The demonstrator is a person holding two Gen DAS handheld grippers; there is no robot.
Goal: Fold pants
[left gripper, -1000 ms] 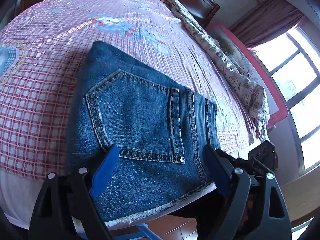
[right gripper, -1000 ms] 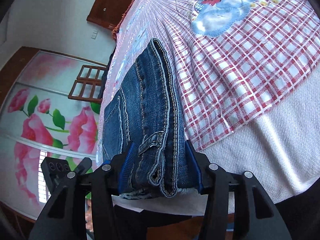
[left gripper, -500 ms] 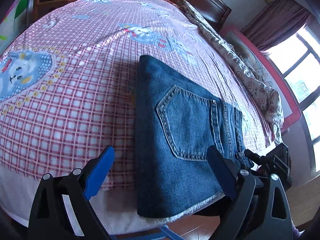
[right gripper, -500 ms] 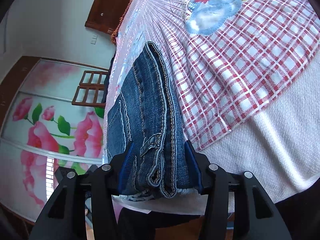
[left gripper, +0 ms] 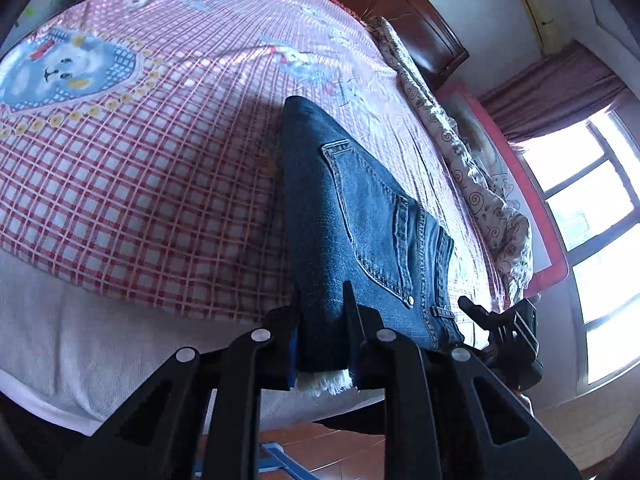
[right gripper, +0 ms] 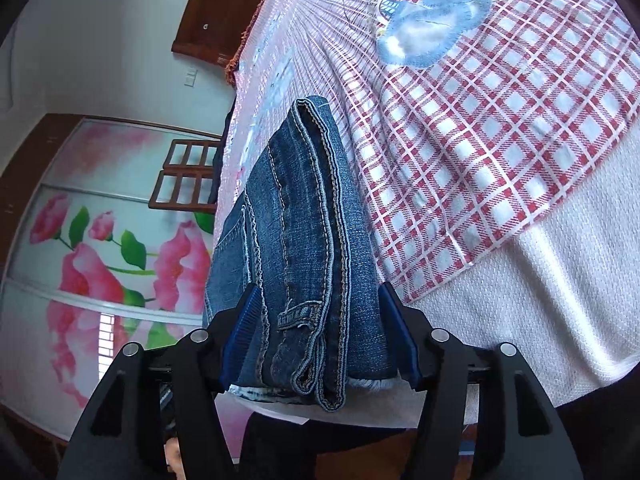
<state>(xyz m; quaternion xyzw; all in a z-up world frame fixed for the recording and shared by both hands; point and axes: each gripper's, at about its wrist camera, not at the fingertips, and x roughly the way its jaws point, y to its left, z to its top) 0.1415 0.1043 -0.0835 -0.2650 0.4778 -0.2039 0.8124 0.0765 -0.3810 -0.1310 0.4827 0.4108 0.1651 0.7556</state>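
The blue denim pants (left gripper: 360, 216) lie folded into a thick stack on the red-checked bedspread (left gripper: 140, 184), near the bed's front edge. My left gripper (left gripper: 320, 344) is shut on the stack's frayed near-left corner. My right gripper (right gripper: 316, 332) is shut on the waistband end of the pants (right gripper: 304, 240), where several folded layers and a belt loop show. The right gripper also shows in the left wrist view (left gripper: 504, 332) at the far side of the stack.
A rolled patterned quilt (left gripper: 472, 176) lies along the bed's far side by the dark wooden headboard (left gripper: 432, 28). A window (left gripper: 592, 216) is to the right. A floral wardrobe door (right gripper: 100, 248) and a wooden chair (right gripper: 188, 180) stand beyond the bed. Wooden floor lies below.
My left gripper was open beside the pants; it has moved onto the frayed corner and closed on it. The right gripper has kept its hold on the waistband end.
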